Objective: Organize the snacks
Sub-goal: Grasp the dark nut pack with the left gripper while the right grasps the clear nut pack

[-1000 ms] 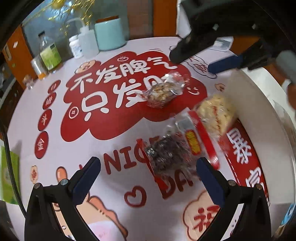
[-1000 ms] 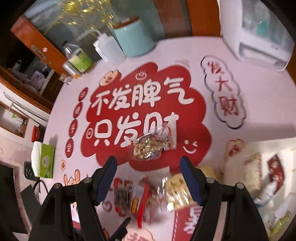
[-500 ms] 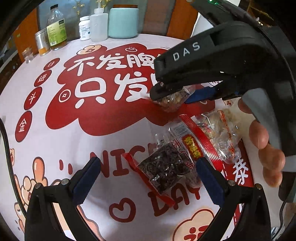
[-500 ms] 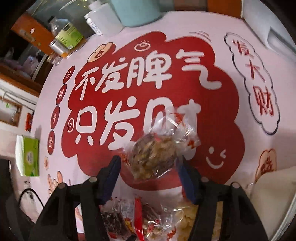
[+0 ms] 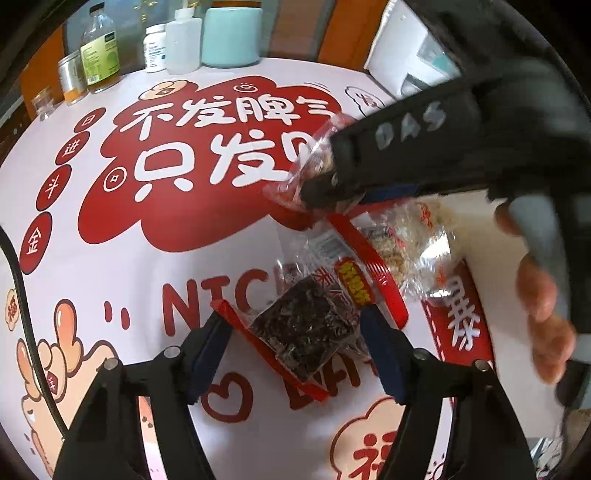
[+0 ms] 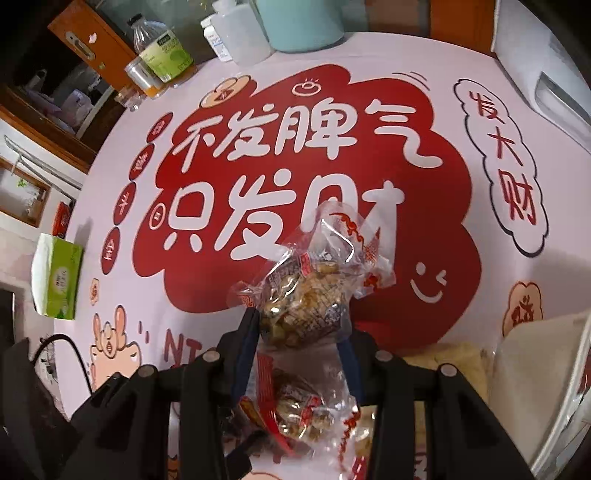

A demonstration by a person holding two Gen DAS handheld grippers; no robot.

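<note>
My right gripper [image 6: 297, 332] is shut on a clear packet of nut brittle [image 6: 306, 291] and holds it above the red-and-white tablecloth [image 6: 332, 110]; the gripper [image 5: 332, 192] and its packet [image 5: 310, 166] also show in the left wrist view. My left gripper [image 5: 295, 339] is open with its fingers on either side of a dark seaweed-like snack packet [image 5: 303, 332] that lies on the cloth. A red-edged packet [image 5: 362, 273] and a pale rice-crisp packet [image 5: 413, 243] lie just beyond it.
Bottles [image 5: 99, 48], a white jar [image 5: 155, 48] and a teal canister [image 5: 231, 33] stand at the far edge. A white appliance [image 6: 546, 74] is at the back right. A green tissue pack [image 6: 59, 277] lies at the left. A white container rim [image 6: 535, 350] is at the right.
My right gripper closed on the nut brittle packet and lifted it off the cloth. My left gripper moved forward, closing in around the dark snack packet.
</note>
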